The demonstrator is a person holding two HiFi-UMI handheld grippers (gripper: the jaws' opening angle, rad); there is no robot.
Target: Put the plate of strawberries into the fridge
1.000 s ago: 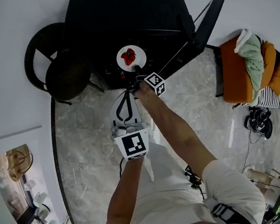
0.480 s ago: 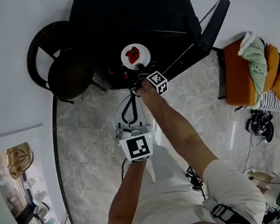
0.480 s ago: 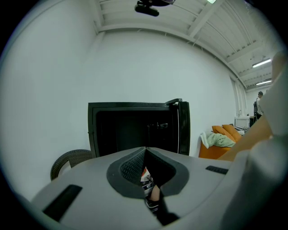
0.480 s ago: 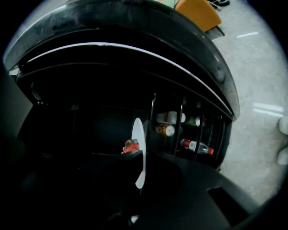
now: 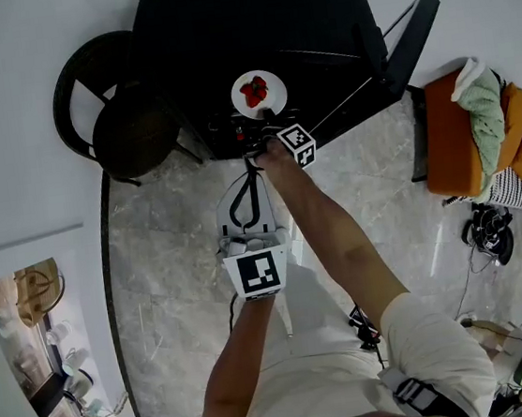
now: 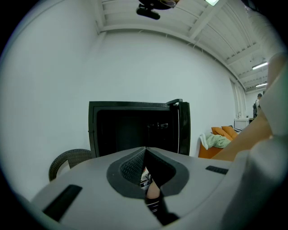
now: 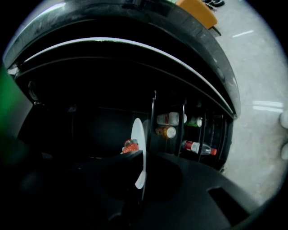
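A white plate (image 5: pixel 259 93) with red strawberries (image 5: pixel 253 89) hangs at the open front of the black fridge (image 5: pixel 248 25). My right gripper (image 5: pixel 265 117) is shut on the plate's near rim. In the right gripper view the plate (image 7: pixel 138 139) stands edge-on between the jaws, a strawberry (image 7: pixel 129 146) on its left side, the dark fridge interior (image 7: pixel 90 121) behind it. My left gripper (image 5: pixel 247 164) hangs just below the right one, shut and holding nothing. The left gripper view faces the fridge (image 6: pixel 135 128) and its open door (image 6: pixel 183 128).
A dark wicker chair (image 5: pixel 113 117) stands left of the fridge. The fridge door (image 5: pixel 410 38) swings out to the right, with an orange seat piled with clothes (image 5: pixel 478 129) beyond it. Bottles (image 7: pixel 171 119) and a can (image 7: pixel 166 131) sit on racks inside at the right.
My right gripper has carried the plate a little farther up towards the fridge opening. The left gripper has drifted slightly the same way, still shut.
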